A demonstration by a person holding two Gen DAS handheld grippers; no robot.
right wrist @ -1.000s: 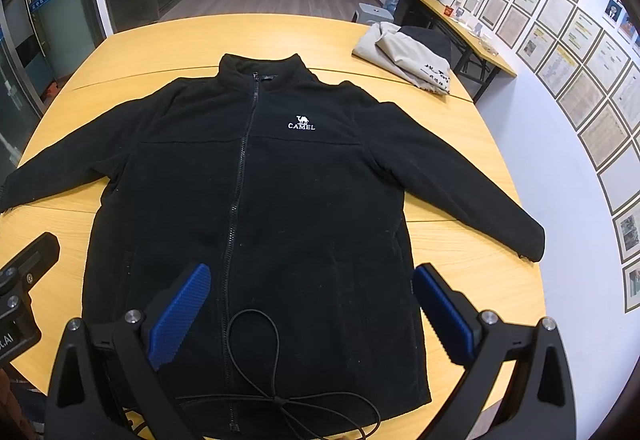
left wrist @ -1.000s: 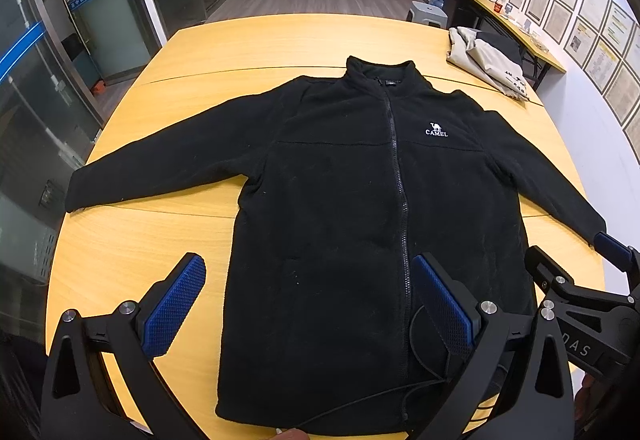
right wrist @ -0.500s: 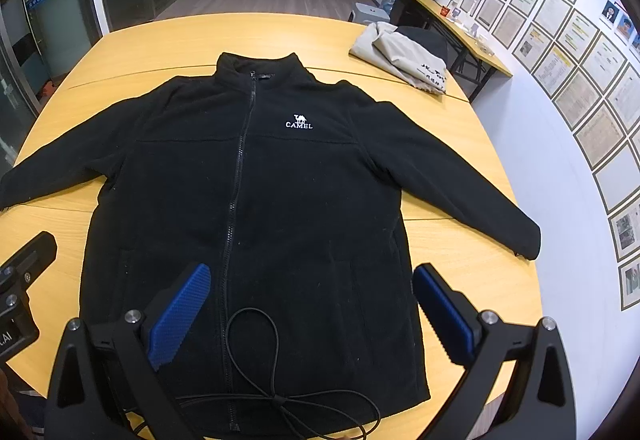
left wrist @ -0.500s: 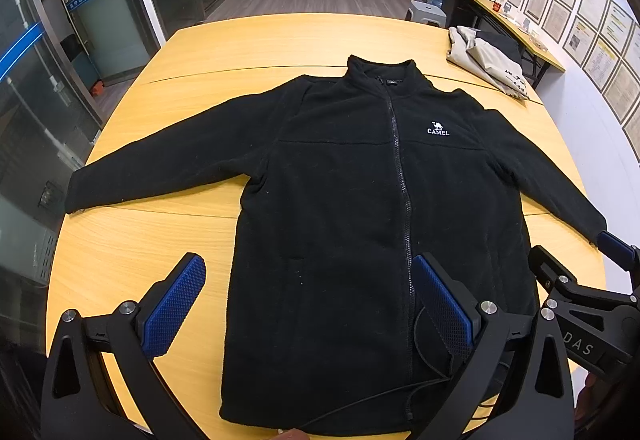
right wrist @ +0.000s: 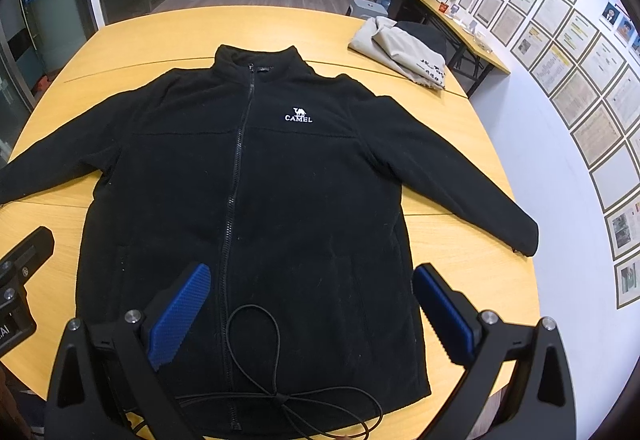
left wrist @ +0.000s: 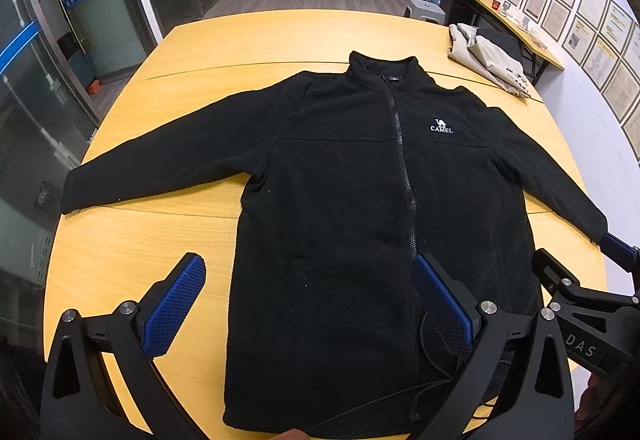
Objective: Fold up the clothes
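My left gripper is matte black plastic, two angular arms each ending in a blue pad with a fine knurled grid. A round silver screw sits at the base of each finger, another further out on each arm. My right gripper is built the same: black frame, blue textured pads, silver screws. Seen from the left camera, its side carries white letters "DAS". A thin black cable loops below the right gripper's pads
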